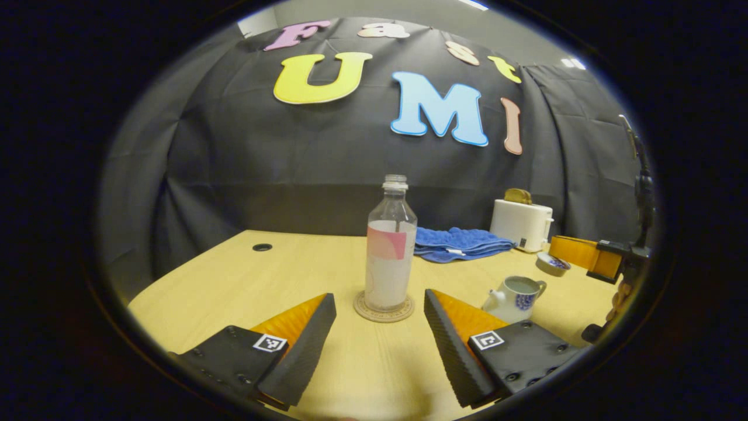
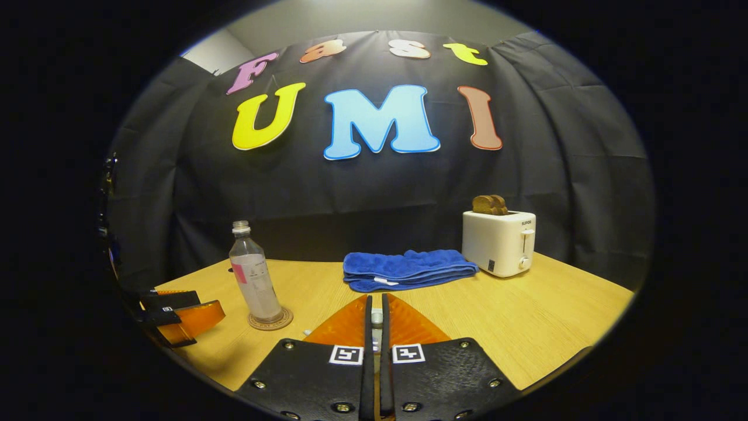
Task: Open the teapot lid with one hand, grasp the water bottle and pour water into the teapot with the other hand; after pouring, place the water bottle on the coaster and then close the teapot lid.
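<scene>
In the left gripper view, the left gripper is low over the wooden table. Its two fingers are spread wide apart and hold nothing. The water bottle stands straight up on the round coaster, a little ahead of the fingers and right in line with the gap between them. The fingers do not touch it. The bottle has no cap on and is partly full.

To the right of the bottle, near the right finger, sits the teapot. Its top is open. Past it, farther right, the teapot lid is up off the pot at the tips of the other gripper. Behind them lie a folded blue towel and a white toaster with bread in it.

In the right gripper view, the bottle on its coaster is far to the left, well away from the right gripper. This gripper's fingers are almost closed, with just a thin gap. A small white piece of the lid is pinched in that gap. The towel lies straight ahead, and the toaster stands to its right.
</scene>
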`<action>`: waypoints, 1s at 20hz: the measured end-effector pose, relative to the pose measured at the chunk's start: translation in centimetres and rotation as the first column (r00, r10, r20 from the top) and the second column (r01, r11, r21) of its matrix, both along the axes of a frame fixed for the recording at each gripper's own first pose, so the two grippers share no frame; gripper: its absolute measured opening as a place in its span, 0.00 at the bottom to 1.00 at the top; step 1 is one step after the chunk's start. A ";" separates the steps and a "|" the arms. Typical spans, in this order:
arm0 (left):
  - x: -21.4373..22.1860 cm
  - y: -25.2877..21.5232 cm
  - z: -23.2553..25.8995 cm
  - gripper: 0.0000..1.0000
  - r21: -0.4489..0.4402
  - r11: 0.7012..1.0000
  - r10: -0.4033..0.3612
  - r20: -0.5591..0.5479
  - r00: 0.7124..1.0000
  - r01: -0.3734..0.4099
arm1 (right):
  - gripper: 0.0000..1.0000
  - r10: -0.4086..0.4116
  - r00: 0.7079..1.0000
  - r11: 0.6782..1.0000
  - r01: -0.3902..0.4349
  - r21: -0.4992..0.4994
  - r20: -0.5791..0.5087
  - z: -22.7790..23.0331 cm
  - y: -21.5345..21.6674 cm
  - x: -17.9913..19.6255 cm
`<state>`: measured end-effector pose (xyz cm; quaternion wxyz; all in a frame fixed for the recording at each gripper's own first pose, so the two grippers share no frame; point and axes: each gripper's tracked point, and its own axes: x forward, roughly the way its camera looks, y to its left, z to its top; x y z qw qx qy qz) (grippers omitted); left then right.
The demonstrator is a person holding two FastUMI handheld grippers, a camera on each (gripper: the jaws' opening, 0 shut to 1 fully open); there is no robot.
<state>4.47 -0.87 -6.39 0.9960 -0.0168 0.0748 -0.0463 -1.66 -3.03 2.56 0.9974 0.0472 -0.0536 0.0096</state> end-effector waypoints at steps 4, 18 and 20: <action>-0.6 0.6 0.1 1.00 0.009 1.000 0.007 0.010 1.000 -0.007 | 0.04 0.028 0.999 0.999 -0.029 -0.026 -0.022 -0.4 1.8 1.0; -1.4 1.4 0.9 1.00 -0.003 1.000 0.014 0.040 0.999 -0.014 | 0.04 0.044 0.993 0.998 -0.048 -0.038 -0.109 -3.2 2.9 2.9; -1.5 1.6 1.0 1.00 -0.007 1.000 0.018 0.042 0.999 -0.018 | 0.04 0.041 0.993 0.999 -0.045 -0.028 -0.108 -3.3 2.9 2.9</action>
